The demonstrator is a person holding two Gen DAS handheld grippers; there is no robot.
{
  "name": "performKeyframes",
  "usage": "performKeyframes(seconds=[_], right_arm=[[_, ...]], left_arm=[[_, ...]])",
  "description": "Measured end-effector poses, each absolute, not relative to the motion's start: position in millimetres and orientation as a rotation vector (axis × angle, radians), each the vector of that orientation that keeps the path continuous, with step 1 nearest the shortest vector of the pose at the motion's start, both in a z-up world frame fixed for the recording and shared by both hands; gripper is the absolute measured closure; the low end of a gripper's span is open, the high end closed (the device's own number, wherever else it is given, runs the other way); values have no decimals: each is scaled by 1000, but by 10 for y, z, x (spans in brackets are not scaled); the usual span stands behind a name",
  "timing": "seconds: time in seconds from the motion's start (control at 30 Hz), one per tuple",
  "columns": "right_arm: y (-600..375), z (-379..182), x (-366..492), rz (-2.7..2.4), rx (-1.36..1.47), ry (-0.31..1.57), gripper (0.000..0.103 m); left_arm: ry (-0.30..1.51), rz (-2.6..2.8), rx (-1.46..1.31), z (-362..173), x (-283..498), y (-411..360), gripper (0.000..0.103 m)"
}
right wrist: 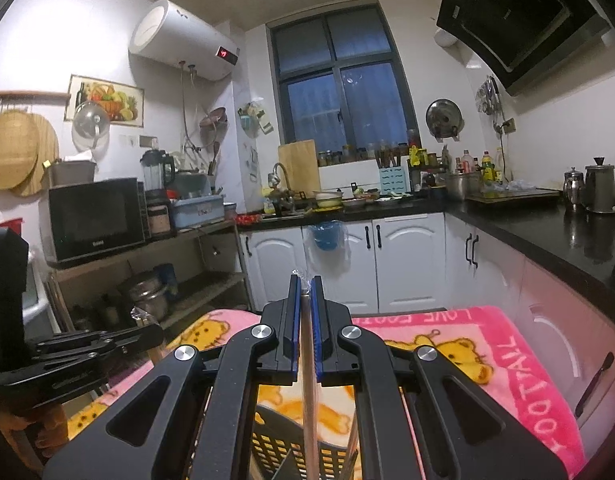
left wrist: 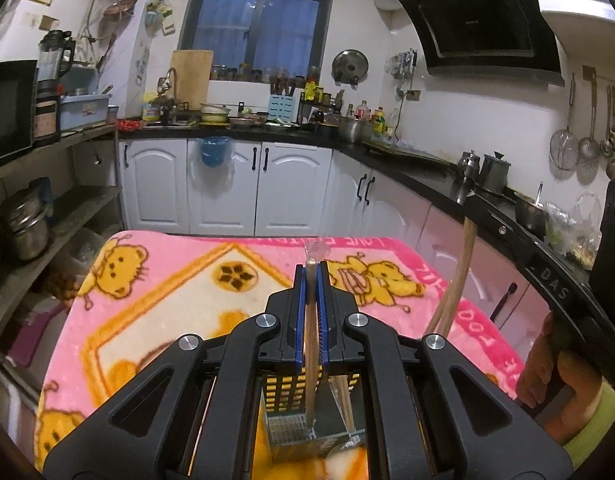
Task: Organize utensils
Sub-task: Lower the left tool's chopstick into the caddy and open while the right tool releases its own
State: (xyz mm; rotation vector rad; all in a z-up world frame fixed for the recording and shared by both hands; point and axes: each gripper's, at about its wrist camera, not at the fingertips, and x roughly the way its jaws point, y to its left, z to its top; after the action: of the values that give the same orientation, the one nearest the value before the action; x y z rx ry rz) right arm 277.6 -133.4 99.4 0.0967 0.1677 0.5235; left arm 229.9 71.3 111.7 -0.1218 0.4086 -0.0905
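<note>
My left gripper [left wrist: 312,266] is shut on a pair of wooden chopsticks in a clear wrapper [left wrist: 310,344]; they hang down into a perforated metal utensil holder [left wrist: 303,428] below the jaws. My right gripper [right wrist: 305,280] is shut on another wrapped pair of chopsticks [right wrist: 309,380], whose lower end goes into the same holder [right wrist: 283,448]. The right gripper also shows at the right of the left wrist view [left wrist: 467,200], with its chopsticks [left wrist: 459,280] slanting down. The left gripper shows at the left of the right wrist view [right wrist: 147,330].
The holder stands on a pink bear-print blanket [left wrist: 167,304] over a small table. White cabinets [left wrist: 227,188] and a black counter [left wrist: 427,176] with pots lie beyond. An open shelf with a microwave [right wrist: 95,216] stands at the left.
</note>
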Motion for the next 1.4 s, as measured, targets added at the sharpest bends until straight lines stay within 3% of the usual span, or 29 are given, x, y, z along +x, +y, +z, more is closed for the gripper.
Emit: performKeyframes(seconds=[0.87,0.97,1.1,1.27,1.4], right_arm=[[-1550,755,2511,471,113,249,95],[-1608,729,2485,467,127,270,90],[-1648,718,2436,470,122,283,86],[-1682,728,2357,483,125,297,76],[-1703,736,2294,477,115,319,75]], left_arm=[[454,-95,-92,789,2235,559,100],[456,-97,-98,789,2239,561,100],[463,-98,-102,774,2208,543,87],[468,-93,-102,783,2150,561,79],[459,-87,-102,817,2070,578,73]])
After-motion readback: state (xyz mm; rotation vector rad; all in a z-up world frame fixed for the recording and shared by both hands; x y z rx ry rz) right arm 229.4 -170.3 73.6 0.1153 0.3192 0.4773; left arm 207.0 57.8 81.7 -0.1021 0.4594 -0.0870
